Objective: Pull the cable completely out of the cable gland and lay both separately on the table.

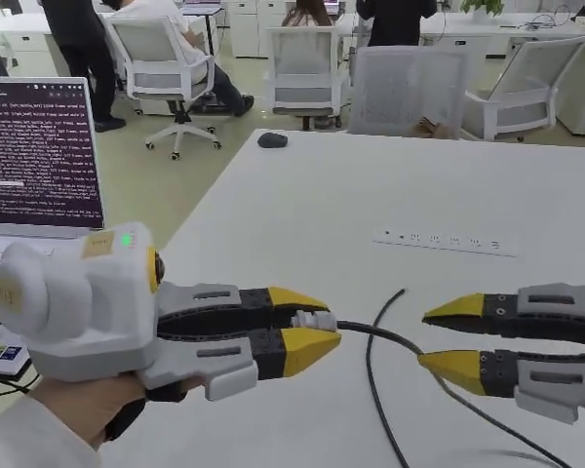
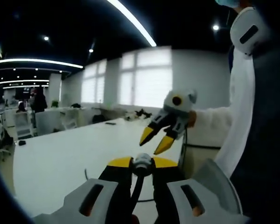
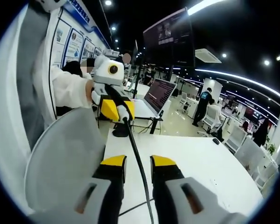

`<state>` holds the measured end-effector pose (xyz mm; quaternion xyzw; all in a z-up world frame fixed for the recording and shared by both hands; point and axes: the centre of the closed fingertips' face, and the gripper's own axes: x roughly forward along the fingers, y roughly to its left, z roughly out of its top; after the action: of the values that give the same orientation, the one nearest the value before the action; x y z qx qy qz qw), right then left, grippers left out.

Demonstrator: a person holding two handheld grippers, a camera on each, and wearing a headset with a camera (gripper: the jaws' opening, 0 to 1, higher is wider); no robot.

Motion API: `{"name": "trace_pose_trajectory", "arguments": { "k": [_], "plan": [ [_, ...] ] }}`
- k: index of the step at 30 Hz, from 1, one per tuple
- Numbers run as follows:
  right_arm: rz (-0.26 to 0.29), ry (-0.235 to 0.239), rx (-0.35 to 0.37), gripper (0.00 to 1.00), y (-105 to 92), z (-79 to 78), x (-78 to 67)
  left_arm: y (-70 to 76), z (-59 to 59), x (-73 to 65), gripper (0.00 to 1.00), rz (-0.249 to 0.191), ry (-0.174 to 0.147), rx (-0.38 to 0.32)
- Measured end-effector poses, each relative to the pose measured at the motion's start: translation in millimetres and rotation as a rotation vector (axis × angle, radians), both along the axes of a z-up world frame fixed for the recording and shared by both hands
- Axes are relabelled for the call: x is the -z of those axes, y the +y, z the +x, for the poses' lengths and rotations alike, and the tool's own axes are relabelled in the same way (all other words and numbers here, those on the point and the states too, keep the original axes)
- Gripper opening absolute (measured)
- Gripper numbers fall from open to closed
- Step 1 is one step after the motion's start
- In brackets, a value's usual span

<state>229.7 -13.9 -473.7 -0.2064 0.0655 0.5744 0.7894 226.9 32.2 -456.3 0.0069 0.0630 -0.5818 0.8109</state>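
The white worktop lies under both tools, which are held above it. The right gripper has its fingers parted around the black cable, not yet pinching it. The left gripper has its fingers clamped on the small cable gland. It seems best to close the right fingers on the cable near the gland, then pull straight along its axis — left hand steady — so nothing kinks.

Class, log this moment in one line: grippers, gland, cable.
left gripper: shut on gland | right gripper: open, astride cable | cable: in gland
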Motion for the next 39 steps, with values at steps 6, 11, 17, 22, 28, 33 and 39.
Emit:
{"name": "trace_pose_trajectory", "arguments": {
  "k": [6,11,17,22,28,33,39],
  "plan": [
    [-0.001,-0.016,-0.076,0.19,26.6,-4.5,-0.6,-6.2,-4.6,0.5,0.17,-0.005,0.004,0.024],
    [-0.032,-0.012,-0.132,0.07,43.6,-10.1,11.5,-5.8,-9.3,5.1,0.17,0.006,0.014,0.039],
    [-0.028,-0.006,-0.151,0.05,50.6,-11.5,14.2,5.2,-9.8,7.0,0.17,-0.004,0.028,0.02],
    [-0.043,0.0,-0.137,0.04,54.0,-10.9,19.8,14.7,-7.6,8.4,0.17,-0.014,0.04,0.014],
    [-0.053,0.021,-0.041,0.05,38.8,-3.1,25.9,28.1,-5.4,6.7,0.17,-0.03,0.049,0.018],
    [-0.05,0.038,0.029,0.05,27.6,-1.1,29.1,39.0,-6.0,5.7,0.17,-0.045,0.053,0.03],
    [-0.059,0.059,0.094,0.06,29.4,-3.3,38.3,54.4,-7.3,7.1,0.17,-0.048,0.054,0.05]
  ]
}}
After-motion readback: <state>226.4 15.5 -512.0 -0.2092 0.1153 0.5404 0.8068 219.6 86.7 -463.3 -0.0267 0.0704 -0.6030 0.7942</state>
